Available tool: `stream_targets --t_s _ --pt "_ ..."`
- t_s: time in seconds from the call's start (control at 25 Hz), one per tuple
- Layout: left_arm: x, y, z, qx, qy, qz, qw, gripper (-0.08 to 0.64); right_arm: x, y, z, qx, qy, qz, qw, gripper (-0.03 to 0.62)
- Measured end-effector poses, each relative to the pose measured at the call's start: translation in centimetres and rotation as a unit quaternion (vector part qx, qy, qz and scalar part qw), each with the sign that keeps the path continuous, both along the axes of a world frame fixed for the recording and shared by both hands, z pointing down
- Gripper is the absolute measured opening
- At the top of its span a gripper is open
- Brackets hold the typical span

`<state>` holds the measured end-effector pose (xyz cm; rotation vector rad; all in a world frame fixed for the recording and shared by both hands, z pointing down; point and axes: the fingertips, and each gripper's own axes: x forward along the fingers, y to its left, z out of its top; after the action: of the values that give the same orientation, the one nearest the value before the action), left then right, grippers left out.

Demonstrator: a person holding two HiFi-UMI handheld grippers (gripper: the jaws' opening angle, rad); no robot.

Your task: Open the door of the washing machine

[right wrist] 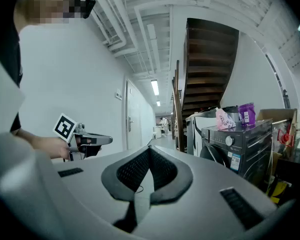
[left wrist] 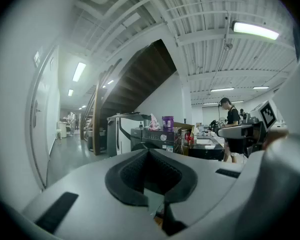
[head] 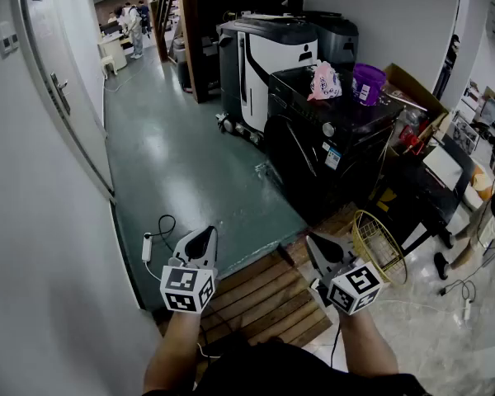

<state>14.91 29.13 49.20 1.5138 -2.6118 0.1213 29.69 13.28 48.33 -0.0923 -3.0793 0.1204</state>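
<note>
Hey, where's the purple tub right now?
In the head view's upper right, the purple tub sits on top of the black washing machine, just right of the pink bag.

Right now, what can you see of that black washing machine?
The washing machine is a black front-loader with a round door that looks shut, a silver dial and white stickers on its front. It stands upright on the floor; a pink bag and a purple tub rest on top.
</note>
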Motion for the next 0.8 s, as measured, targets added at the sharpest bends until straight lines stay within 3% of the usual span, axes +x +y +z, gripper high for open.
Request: stream_targets --t_s 0.32,0.8 --pt "0.3 -0.3 0.4 -0.003 0.004 -0.006 1.0 0.018 0.2 -0.2 0.2 0.009 0.002 -0.008 1.0 0.015" --pt "0.9 -1.5 -0.4 0.019 0.014 0.009 0.9997 0.025 0.4 -1.5 -0.1 -0.02 -0.005 -0.009 1.0 0.019"
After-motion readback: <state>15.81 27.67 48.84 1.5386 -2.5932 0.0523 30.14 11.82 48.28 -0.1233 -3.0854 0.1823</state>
